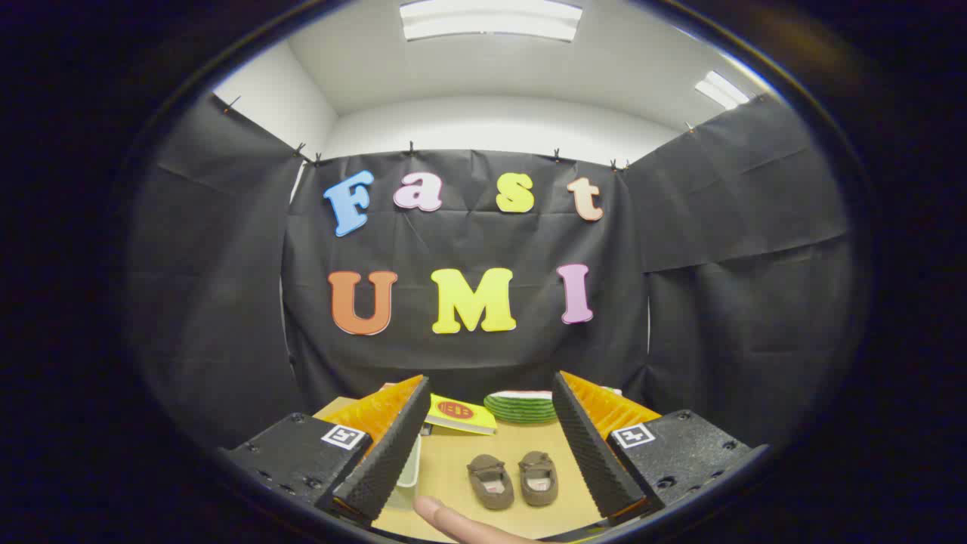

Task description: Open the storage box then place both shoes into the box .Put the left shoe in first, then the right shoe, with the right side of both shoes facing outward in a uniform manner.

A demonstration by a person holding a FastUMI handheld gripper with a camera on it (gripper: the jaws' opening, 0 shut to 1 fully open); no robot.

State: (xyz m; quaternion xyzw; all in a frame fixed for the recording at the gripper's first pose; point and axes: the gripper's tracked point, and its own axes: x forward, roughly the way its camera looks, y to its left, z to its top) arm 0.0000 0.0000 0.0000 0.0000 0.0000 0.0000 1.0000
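While the storage box isn't opened yet as far as I can judge, the two brown shoes (512, 479) sit side by side on the tan table (453, 468), between my fingers and a bit ahead, roughly 12 o'clock from the gripper (483, 453), slightly toward the 1 o'clock finger. Long axes run away from me, toes pointing toward me I think, hard to be sure. Left-hand shoe (490, 481) touching or just beside the other shoe (538, 477).

Jaws wide apart, nothing held.

At 10 o'clock, tucked against the left finger (381, 461), a pale translucent container edge (409, 462), probably the box; lid state I can't tell. Beyond the shoes at 11 o'clock a yellow booklet (461, 415), at 12 to 1 o'clock a stack of green plates (521, 406). A fingertip (446, 520) of a person pokes in at 6 o'clock, near the shoes.

Next move likely swings left to the box.
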